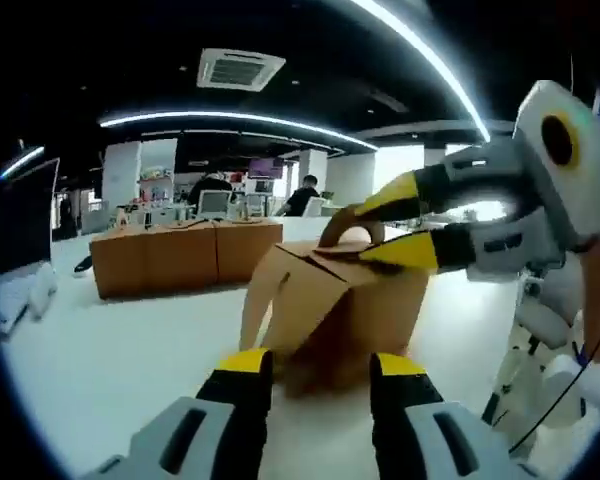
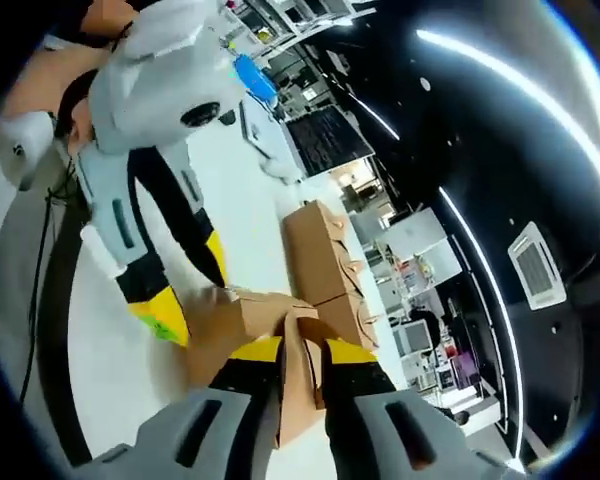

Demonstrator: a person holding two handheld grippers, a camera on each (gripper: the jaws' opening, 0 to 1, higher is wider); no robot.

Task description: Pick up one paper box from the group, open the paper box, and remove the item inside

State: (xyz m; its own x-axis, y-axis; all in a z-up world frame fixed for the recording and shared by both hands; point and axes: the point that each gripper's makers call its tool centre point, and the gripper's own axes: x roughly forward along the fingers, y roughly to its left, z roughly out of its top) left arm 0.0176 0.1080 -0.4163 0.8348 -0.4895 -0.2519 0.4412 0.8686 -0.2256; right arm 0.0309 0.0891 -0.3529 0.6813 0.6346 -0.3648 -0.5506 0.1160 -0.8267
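A brown paper box (image 1: pixel 330 310) sits tilted on the white table, just ahead of my left gripper (image 1: pixel 322 365). That gripper's yellow-tipped jaws stand apart, with the box's near lower corner between the tips. My right gripper (image 1: pixel 380 225) comes in from the right and is shut on the box's top flap by its arched handle (image 1: pixel 348 225). In the right gripper view, the flap (image 2: pixel 300 385) stands pinched between my right gripper (image 2: pixel 302 352). The left gripper (image 2: pixel 188 288) straddles the far end of the box (image 2: pixel 242 315).
A row of several more brown paper boxes (image 1: pixel 180 255) stands farther back on the table (image 1: pixel 110 360), also seen as boxes (image 2: pixel 325 255). A laptop (image 2: pixel 325 135) lies at the table's far end. Desks, monitors and a seated person are in the background.
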